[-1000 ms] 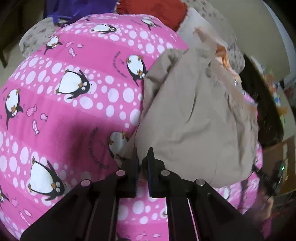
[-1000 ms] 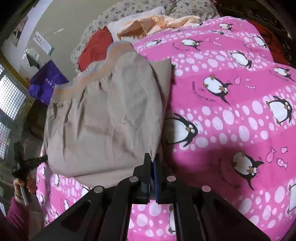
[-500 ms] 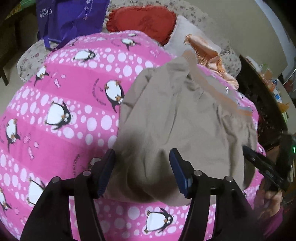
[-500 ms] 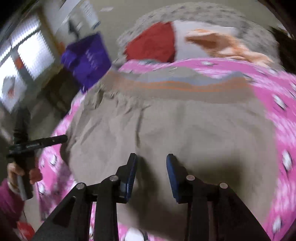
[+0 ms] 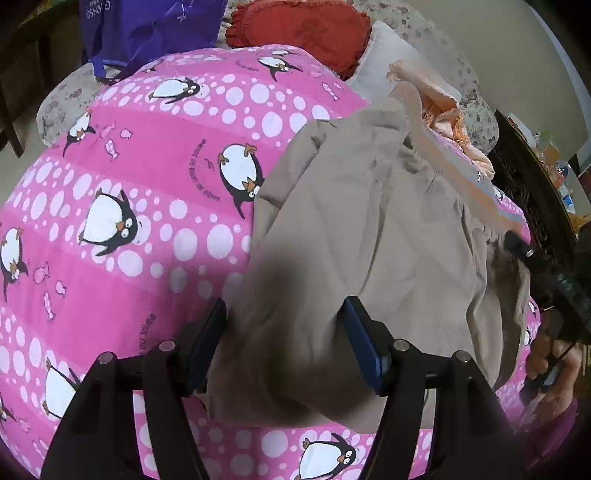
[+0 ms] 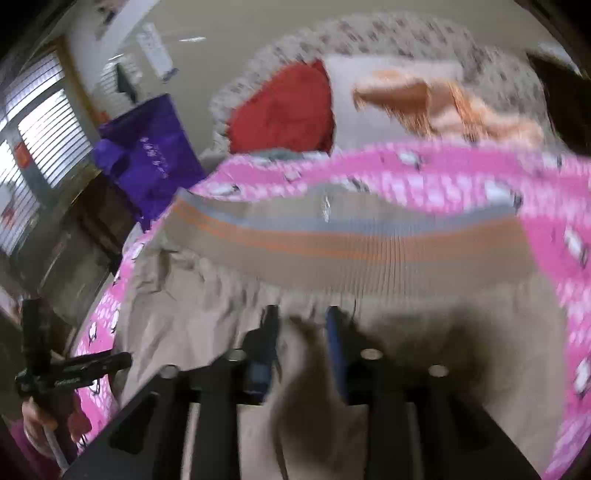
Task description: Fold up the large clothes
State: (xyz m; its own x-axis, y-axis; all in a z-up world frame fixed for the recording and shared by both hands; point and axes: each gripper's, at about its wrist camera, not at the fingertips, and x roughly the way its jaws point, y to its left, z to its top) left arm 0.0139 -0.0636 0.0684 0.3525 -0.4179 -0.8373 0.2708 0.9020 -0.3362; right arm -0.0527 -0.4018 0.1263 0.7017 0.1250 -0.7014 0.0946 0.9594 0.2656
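Both grippers apart, nothing clamped. Left gripper point(image 5: 284, 343) straddles the near fold of the garment point(image 5: 369, 229) at lower centre of the left view; cloth sits between the fingers but they aren't pinching it. Right gripper point(image 6: 301, 347) is over the cloth just below the waistband point(image 6: 351, 247), jaws spread; that view is motion-blurred, so contact can't be confirmed.

Garment: beige, folded at least once, lying on the quilt point(image 5: 129, 221), centre-right in the left view, waistband toward the upper right.

Risks, my read:
- Closing on the top layer only would peel the fold open instead of carrying the stack.
- Fingers digging in could grab the quilt along with the cloth and drag it.
- Quilt is soft and domed, so pressing down may shift the fold edges out of line.
- Grabbing while the right view is blurred risks a pinch off the edge.

Surface: bed with pink penguin quilt. Upper frame: red cushion point(image 5: 306, 33), purple bag point(image 5: 147, 26), peach cloth point(image 5: 436, 96). Window with blinds point(image 6: 40, 122) at left of the right view.
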